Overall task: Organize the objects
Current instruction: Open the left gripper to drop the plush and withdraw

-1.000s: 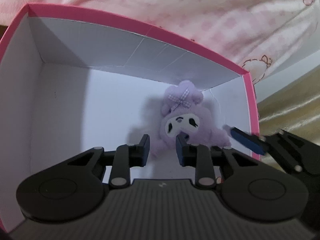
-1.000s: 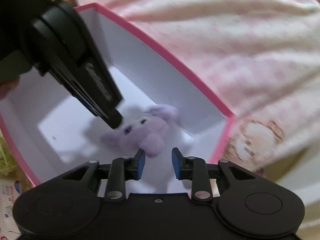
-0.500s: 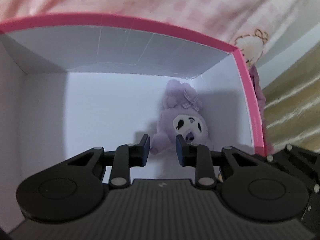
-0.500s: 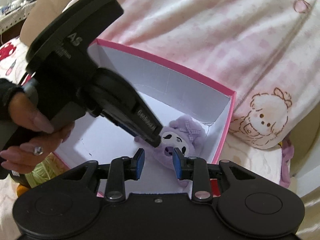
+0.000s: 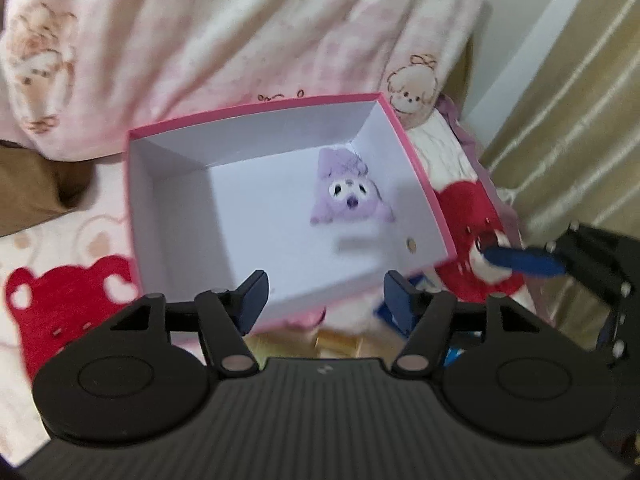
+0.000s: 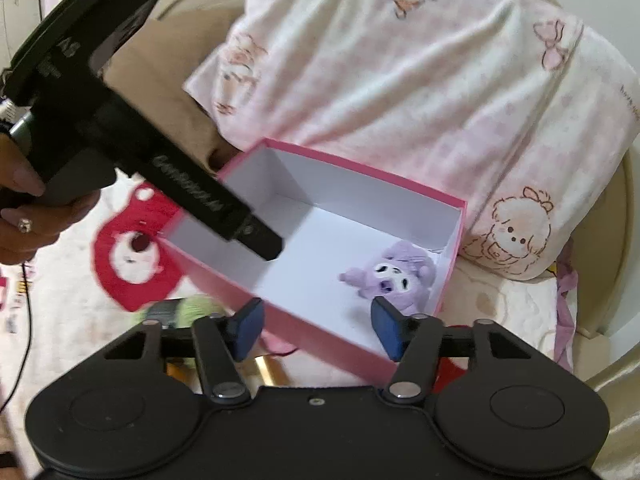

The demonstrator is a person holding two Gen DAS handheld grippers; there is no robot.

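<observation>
A pink box [image 5: 240,144] with a white inside sits on the bed. A purple plush toy [image 5: 348,194] lies alone in its far right corner, face up. My left gripper [image 5: 326,298] hovers above the box's near edge; its jaws are opening and nothing is between them. In the right wrist view the same box [image 6: 360,200] holds the plush [image 6: 394,274]. My right gripper [image 6: 316,320] hangs over the near wall, jaws also opening and empty. The left gripper's body [image 6: 192,196] reaches in from the upper left, held by a person's hand [image 6: 24,208].
A pink-and-white patterned pillow [image 6: 400,80] lies behind the box. The blanket shows red bear shapes [image 5: 60,304]. A green yarn ball [image 6: 192,308], a gold item [image 5: 336,340] and a blue item [image 5: 386,314] lie near the box's front. Curtains [image 5: 568,120] hang at right.
Both grippers have lifted up and back out of the box, and both pairs of jaws have widened. The plush stays on the box floor.
</observation>
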